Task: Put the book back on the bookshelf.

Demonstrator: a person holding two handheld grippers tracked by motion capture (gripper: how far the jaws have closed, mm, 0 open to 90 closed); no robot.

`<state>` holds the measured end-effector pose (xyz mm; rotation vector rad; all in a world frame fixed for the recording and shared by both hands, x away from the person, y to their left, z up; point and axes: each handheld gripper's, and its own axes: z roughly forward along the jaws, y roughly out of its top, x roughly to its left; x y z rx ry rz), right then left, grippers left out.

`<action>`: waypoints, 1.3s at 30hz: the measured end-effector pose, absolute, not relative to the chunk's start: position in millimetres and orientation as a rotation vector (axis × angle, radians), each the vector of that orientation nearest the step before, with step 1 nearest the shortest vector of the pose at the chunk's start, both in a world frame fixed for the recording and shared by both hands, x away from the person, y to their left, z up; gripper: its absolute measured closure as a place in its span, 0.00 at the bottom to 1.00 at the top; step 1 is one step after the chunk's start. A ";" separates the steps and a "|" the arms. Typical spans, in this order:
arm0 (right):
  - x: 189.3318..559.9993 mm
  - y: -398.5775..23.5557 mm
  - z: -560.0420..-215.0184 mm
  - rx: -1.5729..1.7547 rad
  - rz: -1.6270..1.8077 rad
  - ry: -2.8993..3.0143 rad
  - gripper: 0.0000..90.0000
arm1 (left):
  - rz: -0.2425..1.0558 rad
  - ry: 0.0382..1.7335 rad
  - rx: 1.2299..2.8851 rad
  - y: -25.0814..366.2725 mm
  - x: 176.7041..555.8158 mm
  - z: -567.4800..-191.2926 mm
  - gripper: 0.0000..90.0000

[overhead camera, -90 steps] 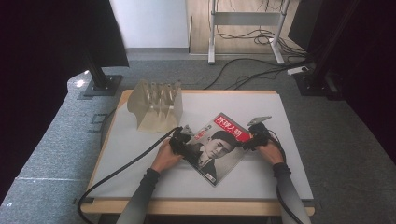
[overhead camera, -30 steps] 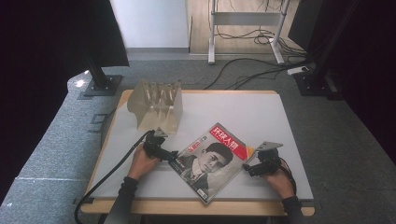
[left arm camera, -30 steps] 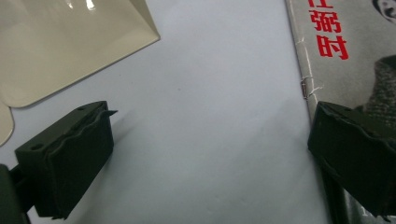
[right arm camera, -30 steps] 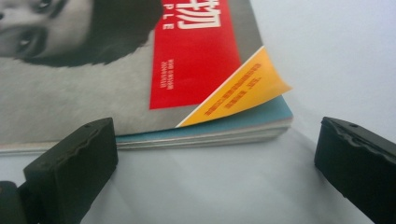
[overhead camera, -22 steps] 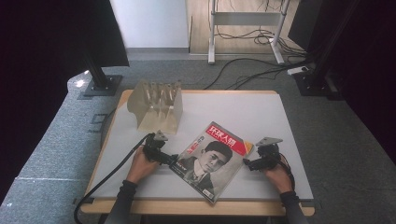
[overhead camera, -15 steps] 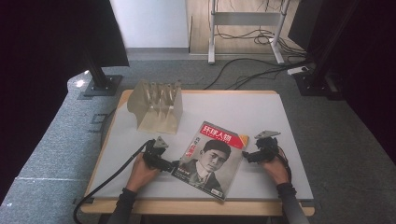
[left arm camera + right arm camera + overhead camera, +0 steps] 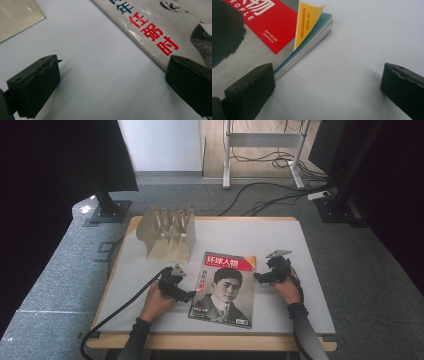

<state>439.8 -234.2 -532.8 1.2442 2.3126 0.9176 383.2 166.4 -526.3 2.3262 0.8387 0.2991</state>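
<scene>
A magazine [image 7: 224,289] with a red masthead and a black-and-white portrait lies flat on the white table top [image 7: 280,242], near the front middle. My left gripper [image 7: 191,296] rests at the magazine's left edge, open, one jaw over the cover [image 7: 160,32] and the other on bare table. My right gripper [image 7: 257,276] sits at the magazine's right edge, open, one jaw touching the page edges [image 7: 309,48] where the yellow cover corner [image 7: 308,22] curls up. Nothing is between either pair of jaws.
A beige slotted rack [image 7: 167,232] stands at the back left of the table; its base corner [image 7: 17,15] appears in the left gripper view. Black stand feet [image 7: 107,212] and cables [image 7: 260,190] lie on the grey floor beyond the table.
The magazine has turned from a diagonal lie to nearly square with the table and slid slightly back. Both grippers let go of it and now sit open at its left and right edges.
</scene>
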 end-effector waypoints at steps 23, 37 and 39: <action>456.7 -213.0 -520.2 1.302 1.139 2.388 0.14 | 0.268 0.784 2.314 149.1 382.1 -527.9 0.00; 462.0 -194.4 -523.2 1.419 1.288 2.428 0.28 | 0.281 0.789 2.314 147.8 381.3 -528.2 0.00; 455.2 -200.9 -522.2 1.446 1.314 2.458 0.33 | 0.281 0.789 2.315 147.8 381.4 -528.3 0.00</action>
